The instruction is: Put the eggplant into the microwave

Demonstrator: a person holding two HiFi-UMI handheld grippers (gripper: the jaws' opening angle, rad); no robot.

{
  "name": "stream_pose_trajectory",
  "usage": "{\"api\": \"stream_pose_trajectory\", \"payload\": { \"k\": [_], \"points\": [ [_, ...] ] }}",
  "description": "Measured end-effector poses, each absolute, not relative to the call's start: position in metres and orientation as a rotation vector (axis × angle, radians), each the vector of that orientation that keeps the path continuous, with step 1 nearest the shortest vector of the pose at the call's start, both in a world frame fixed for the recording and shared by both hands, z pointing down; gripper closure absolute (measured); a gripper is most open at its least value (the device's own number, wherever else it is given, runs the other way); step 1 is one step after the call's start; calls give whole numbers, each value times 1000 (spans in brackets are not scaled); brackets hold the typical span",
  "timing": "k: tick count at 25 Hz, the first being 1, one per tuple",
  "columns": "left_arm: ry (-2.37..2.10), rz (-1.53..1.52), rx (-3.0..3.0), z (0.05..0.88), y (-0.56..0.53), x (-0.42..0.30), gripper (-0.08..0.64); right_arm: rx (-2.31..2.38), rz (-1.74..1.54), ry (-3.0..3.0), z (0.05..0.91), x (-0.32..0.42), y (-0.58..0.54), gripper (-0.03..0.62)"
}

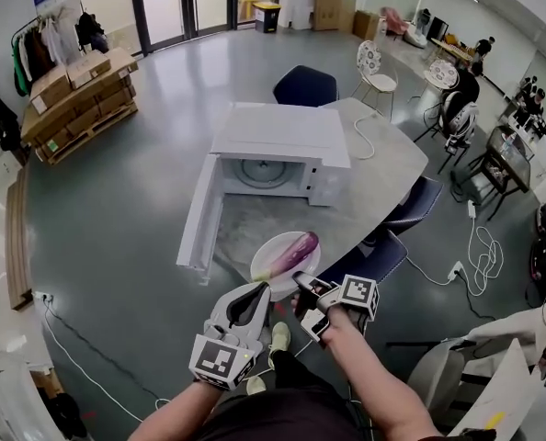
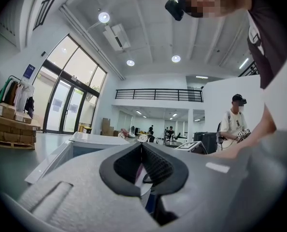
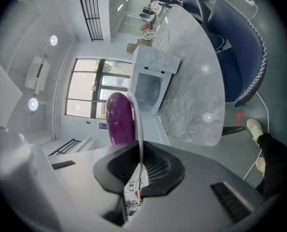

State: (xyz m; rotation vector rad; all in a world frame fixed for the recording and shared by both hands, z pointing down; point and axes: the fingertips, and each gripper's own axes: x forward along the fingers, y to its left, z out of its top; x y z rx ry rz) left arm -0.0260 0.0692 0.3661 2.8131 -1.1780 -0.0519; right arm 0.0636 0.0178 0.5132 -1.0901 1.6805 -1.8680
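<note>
A purple eggplant (image 1: 296, 249) lies on a white plate (image 1: 271, 268) that hangs at the near edge of the grey table (image 1: 383, 168). My left gripper (image 1: 259, 289) is shut on the plate's near rim, and my right gripper (image 1: 302, 283) is shut on the rim beside it. In the right gripper view the thin plate rim (image 3: 139, 124) runs between the pads of the right gripper (image 3: 140, 149), with the eggplant (image 3: 119, 117) just beyond. The white microwave (image 1: 282, 141) stands on the table ahead, its door (image 1: 199, 214) swung open to the left and its cavity (image 1: 264, 175) showing.
Blue chairs (image 1: 383, 255) stand at the table's right side and another (image 1: 305, 85) behind the microwave. A white cable (image 1: 369, 141) lies on the table. Stacked cardboard boxes (image 1: 75, 99) sit at far left. People (image 1: 466, 85) sit at tables far right.
</note>
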Motion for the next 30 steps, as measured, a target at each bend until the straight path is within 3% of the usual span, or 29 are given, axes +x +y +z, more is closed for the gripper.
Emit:
{"api": "stream_pose_trajectory", "payload": {
  "k": [14,30],
  "points": [
    [-1311,-61,2762,371,-72,24,552,-1003,-1978,1751,533,85,-123,574],
    [-1304,-14,2700,411,-163,20,552,-1092,-1974,1546,600,71,-231,574]
  ]
}}
